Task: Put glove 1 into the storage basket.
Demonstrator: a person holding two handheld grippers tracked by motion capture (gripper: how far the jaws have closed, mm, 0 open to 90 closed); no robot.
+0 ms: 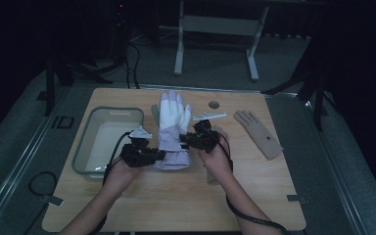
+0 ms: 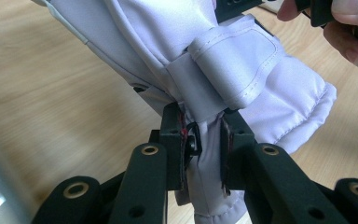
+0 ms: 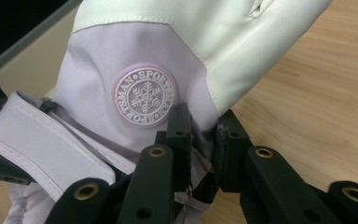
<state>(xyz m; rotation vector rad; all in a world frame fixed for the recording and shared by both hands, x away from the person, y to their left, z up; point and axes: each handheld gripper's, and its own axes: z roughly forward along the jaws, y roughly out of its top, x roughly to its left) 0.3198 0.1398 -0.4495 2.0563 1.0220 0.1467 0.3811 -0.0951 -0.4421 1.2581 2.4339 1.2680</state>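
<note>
Glove (image 1: 173, 128) held at table centre, just right of bin (image 1: 108, 139). Cuff edge pinched by left gripper (image 2: 204, 140), opposite cuff side clamped by right gripper (image 3: 203, 140); cuff likely being spread open. Dummy hand (image 1: 259, 132) lies well right of bin.

glove (image 1: 173, 128) mid table, bin (image 1: 108, 140) left, model hand (image 1: 258, 132) right

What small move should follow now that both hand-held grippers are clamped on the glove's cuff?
Probably pull the cuff edges slightly apart. The left hand-held gripper and right hand-held gripper each pinch fabric on opposite sides of the white-and-lilac glove, which lies flat on the table.
</note>
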